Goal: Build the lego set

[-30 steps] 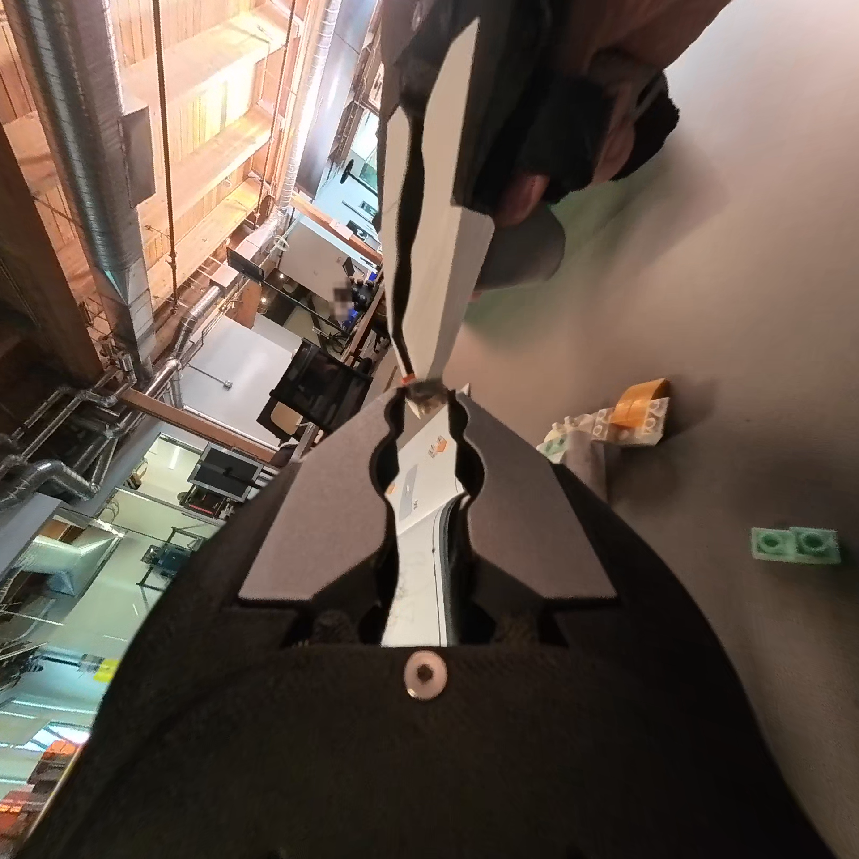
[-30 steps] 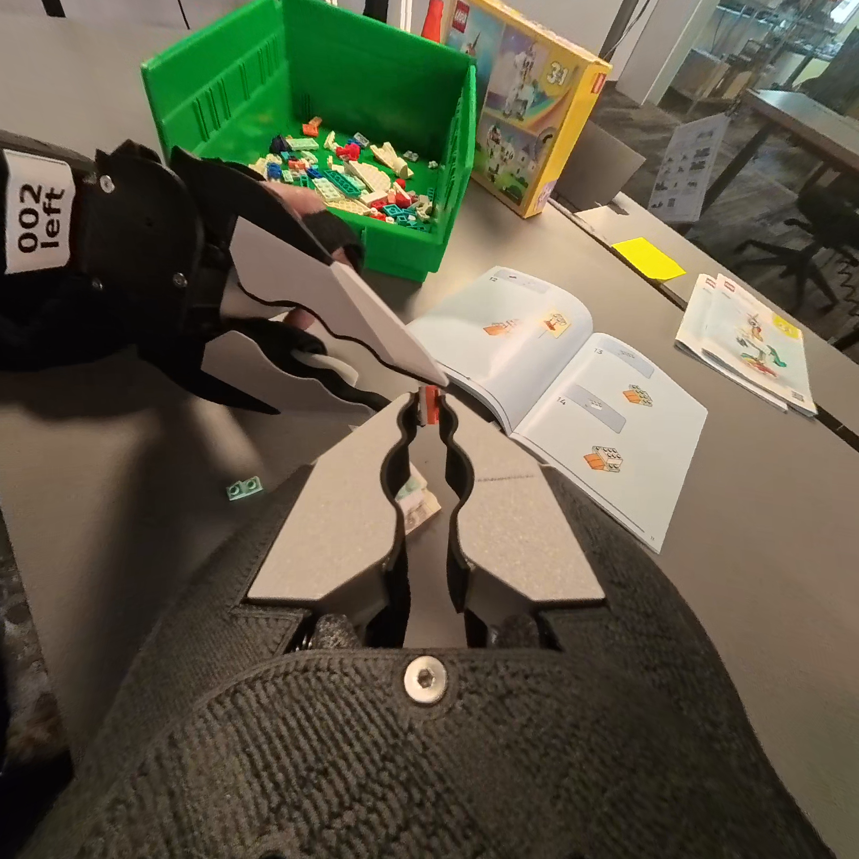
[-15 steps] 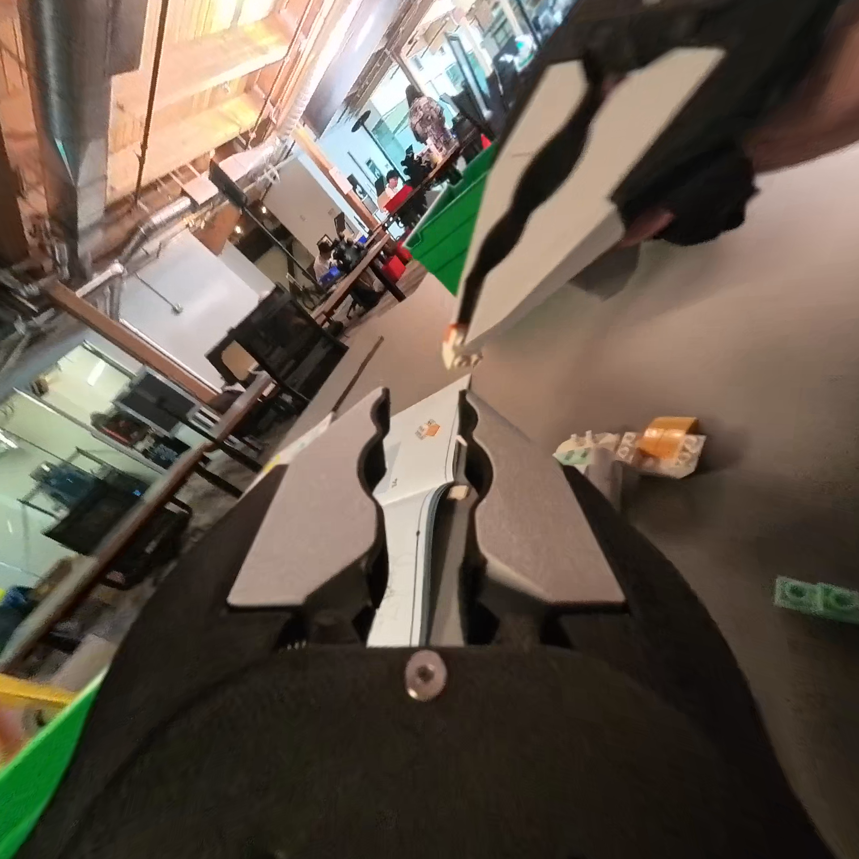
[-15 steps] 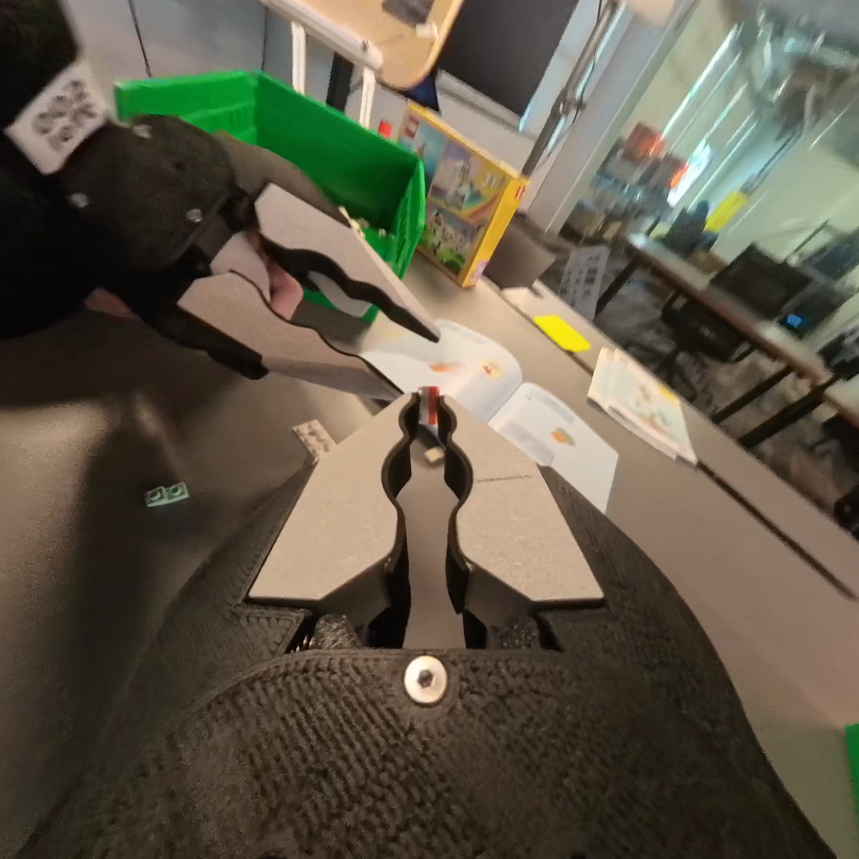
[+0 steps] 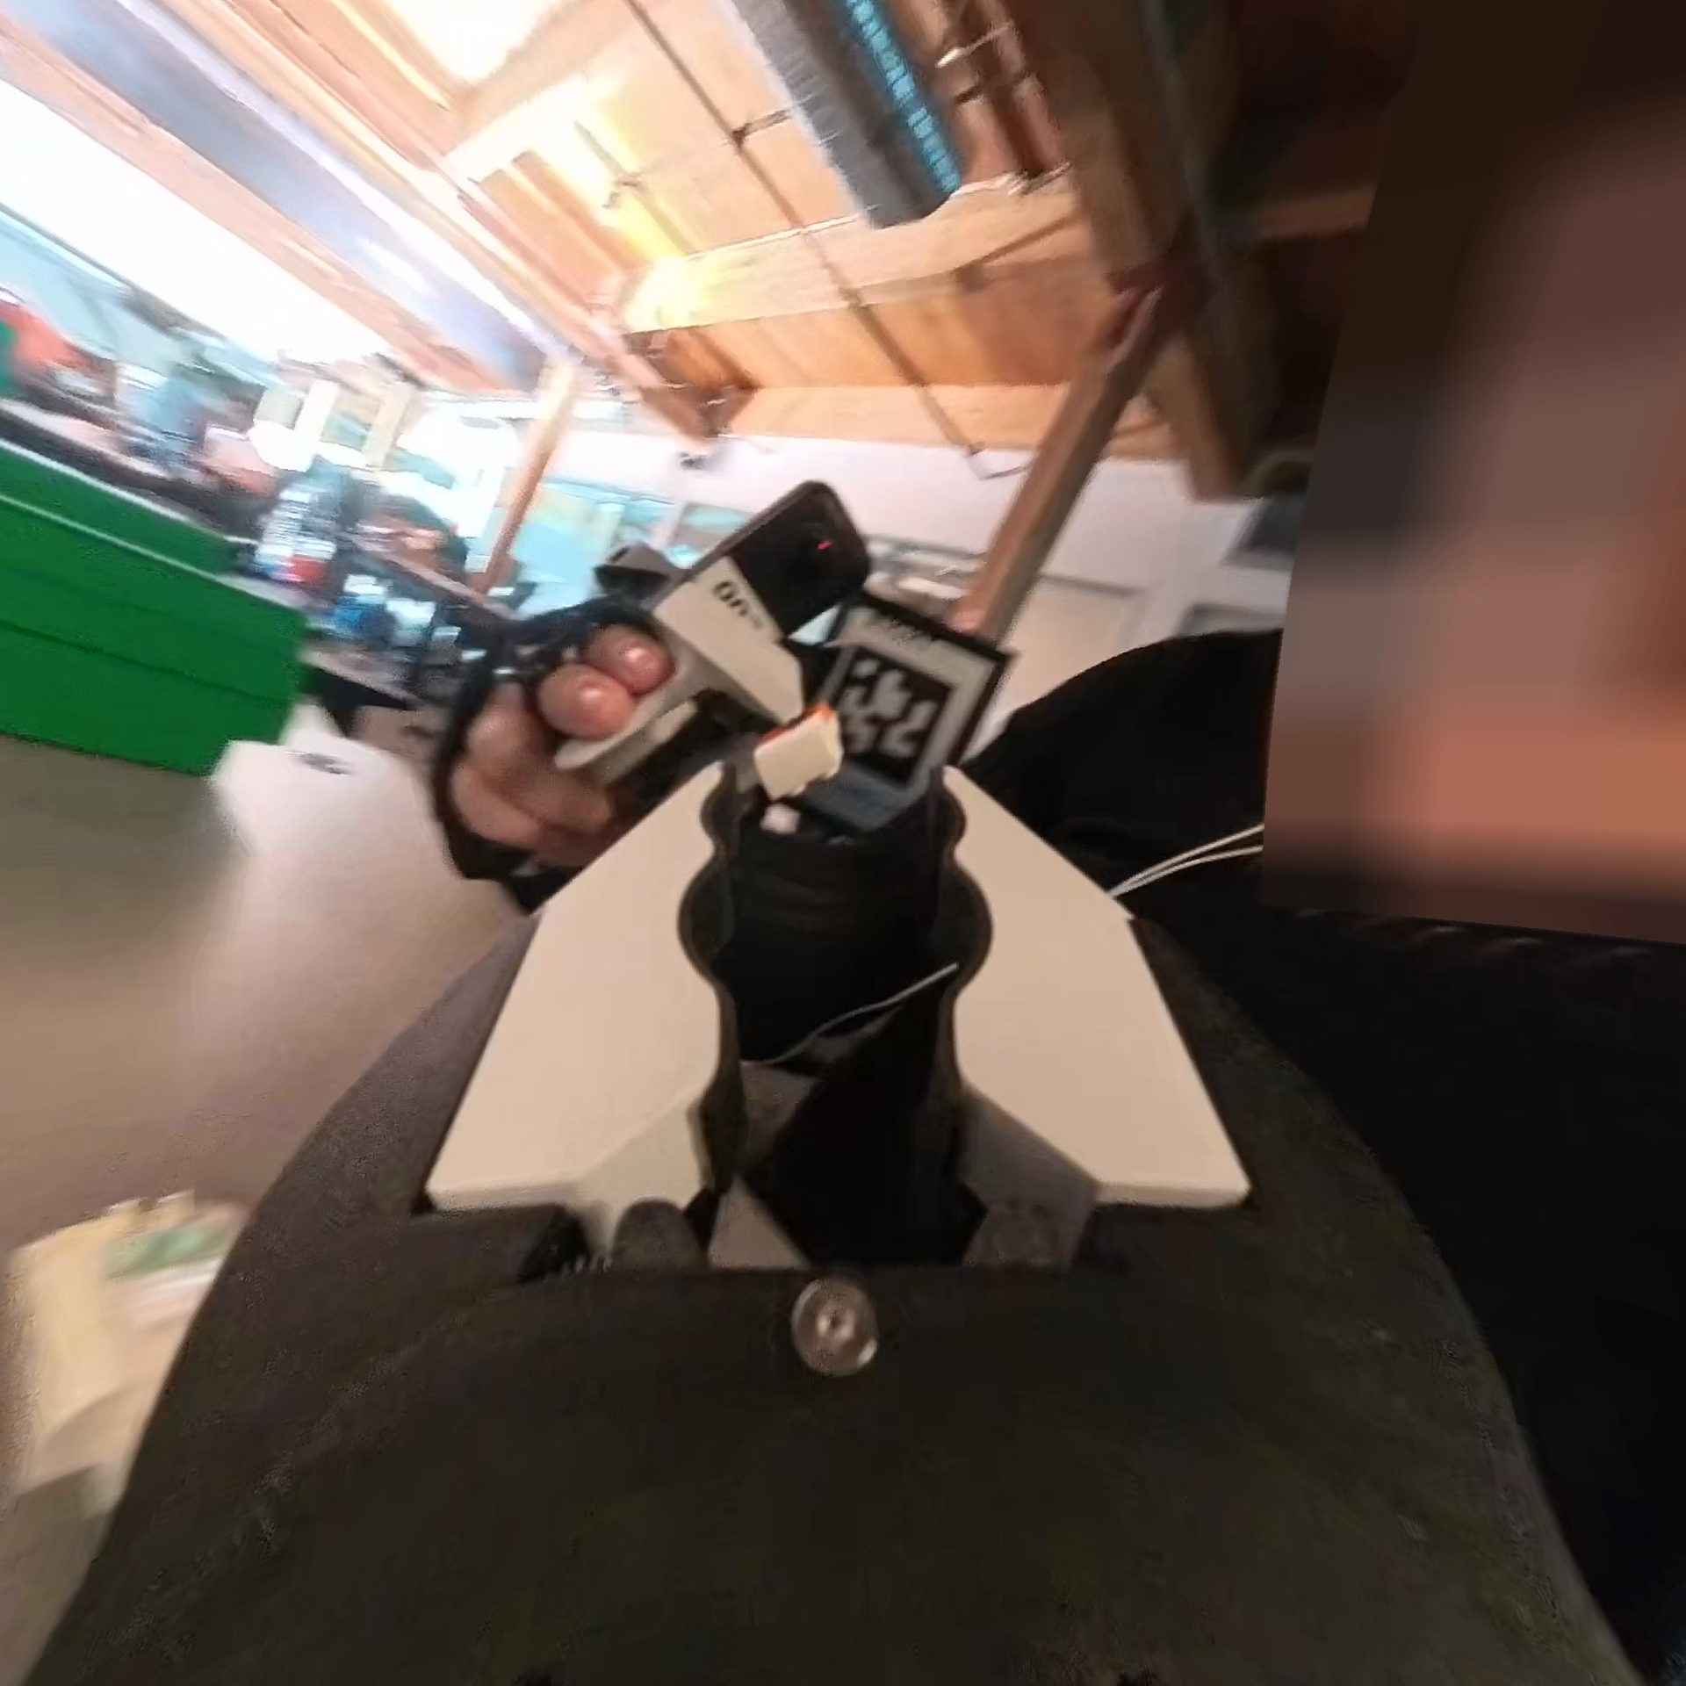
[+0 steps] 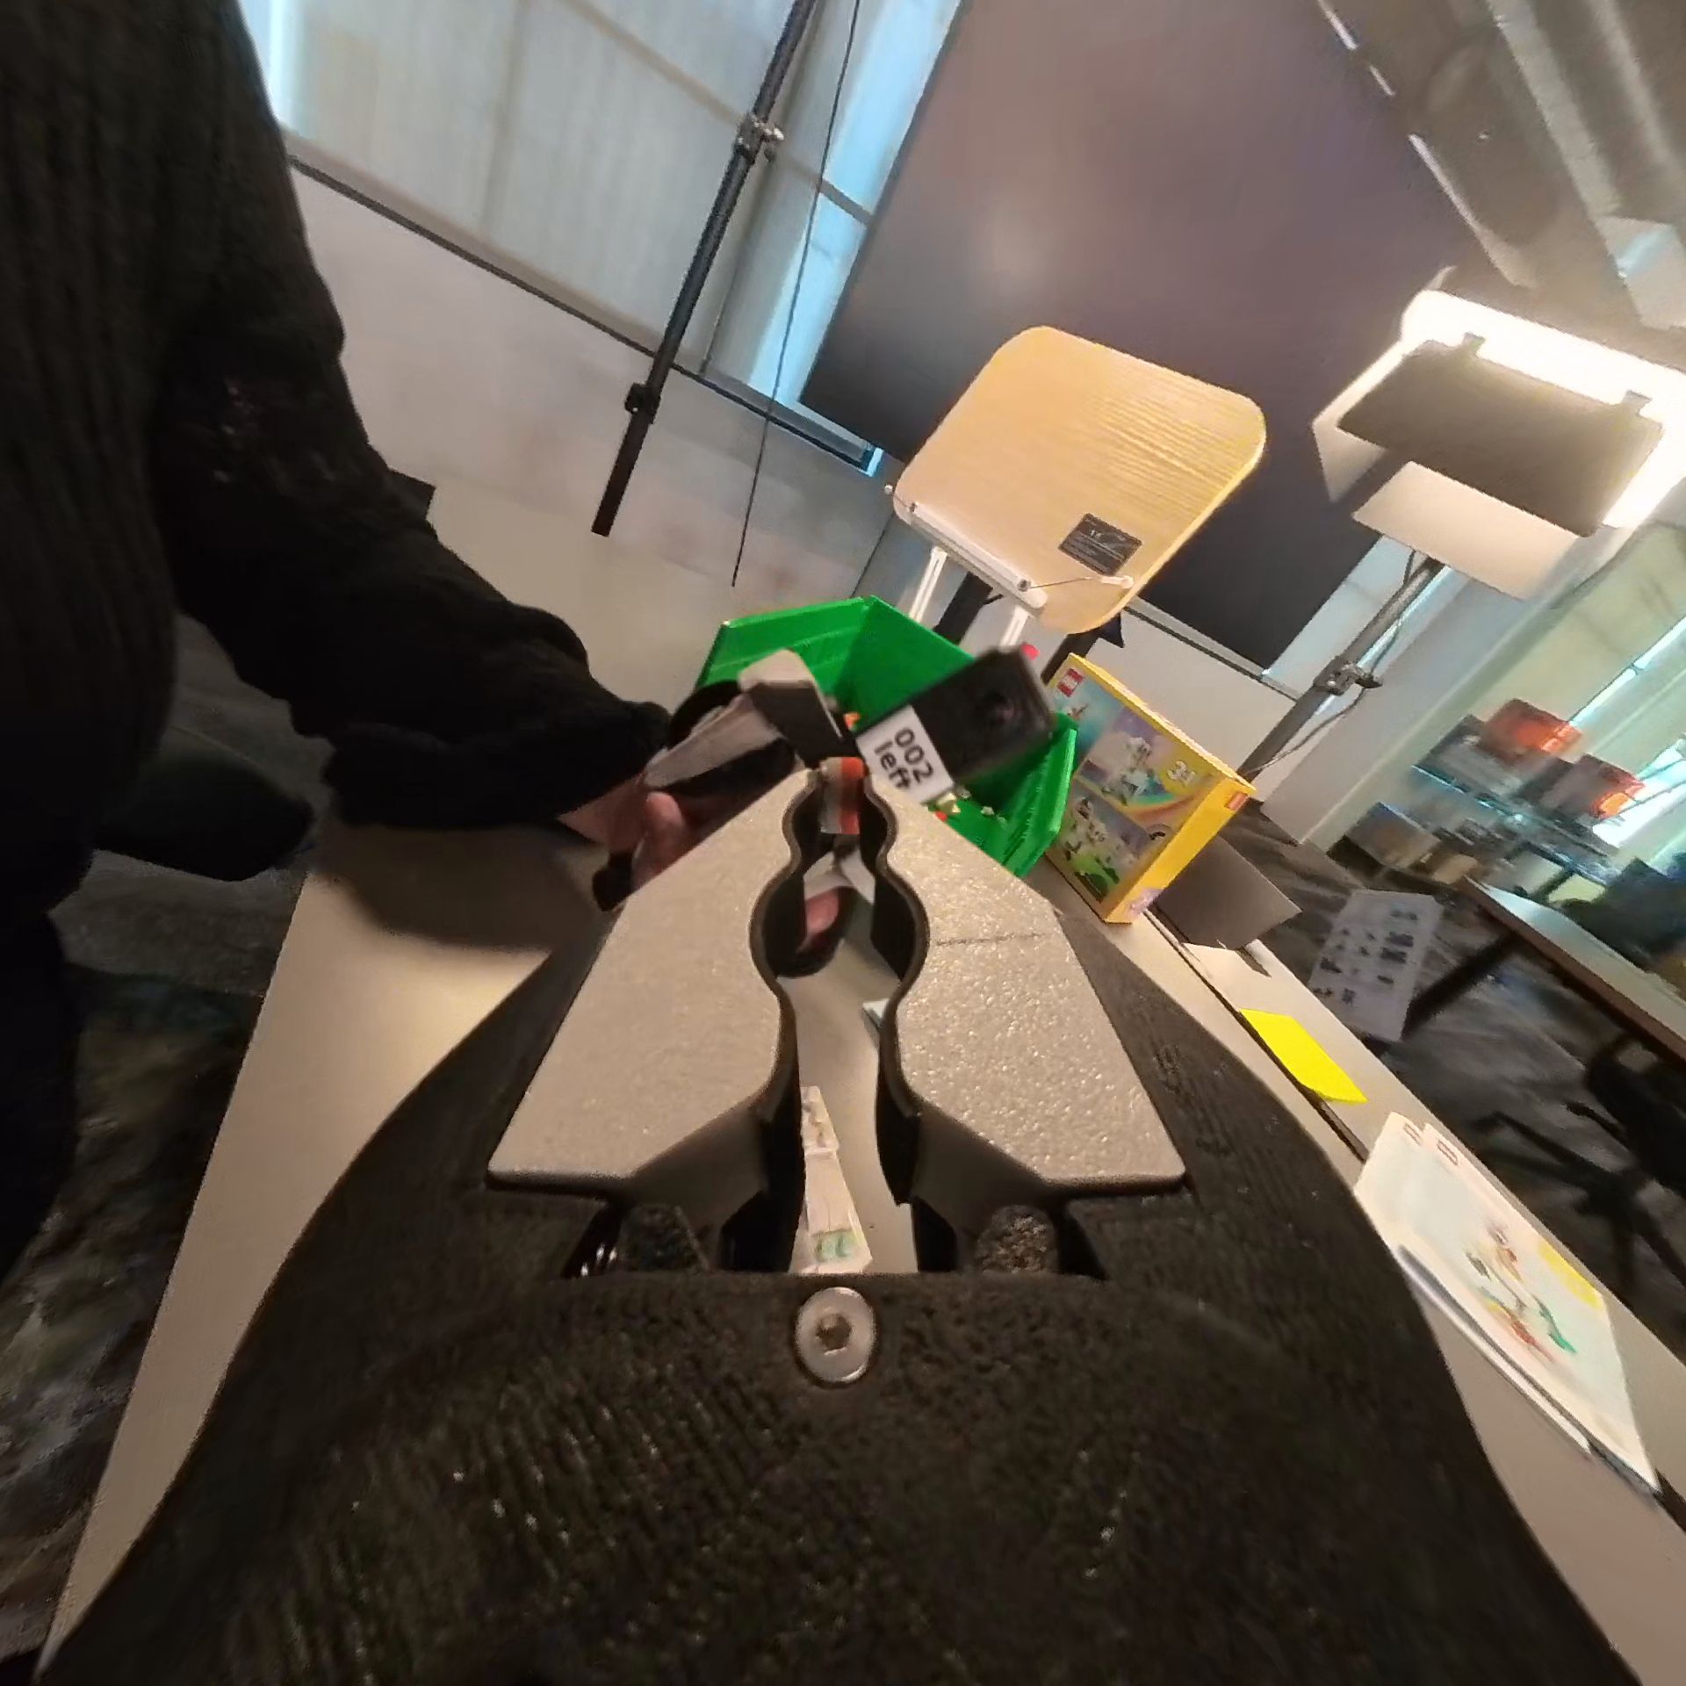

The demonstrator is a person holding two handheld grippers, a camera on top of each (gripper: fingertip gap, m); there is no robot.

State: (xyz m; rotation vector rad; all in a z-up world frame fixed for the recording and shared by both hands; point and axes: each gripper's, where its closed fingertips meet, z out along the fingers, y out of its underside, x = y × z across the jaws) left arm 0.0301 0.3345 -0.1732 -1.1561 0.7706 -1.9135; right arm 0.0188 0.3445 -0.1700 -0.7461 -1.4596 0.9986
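Lego set (image 6: 826,1195) is split up right now: part-built white-and-green chunk lies on the desk (image 6: 411,1004) right under the right gripper, one piece is in the air, and the loose stock is presumably in the green bin (image 6: 876,648) at the far end, contents hidden from this angle. The yellow product box (image 6: 1150,803) stands just beside the bin, brand logo and printed artwork facing us. An instruction booklet (image 6: 1505,1323) lies on the near right of the desk, a blank yellow sticky note (image 6: 1300,1063) beyond it. Both grippers are raised off the desk, facing tip to tip, probably a mid-air handover or regrip to get the piece oriented for pressing on. Right gripper (image 6: 839,785) is pinched narrow on a small white brick (image 5: 798,753) with an orange edge. Left gripper (image 5: 835,785) is parted and empty, with the brick near its tips. Markings: a white ID sticker on the left gripper's camera mount and a black-and-white fiducial tag on the right one. The left wrist view is motion-blurred.
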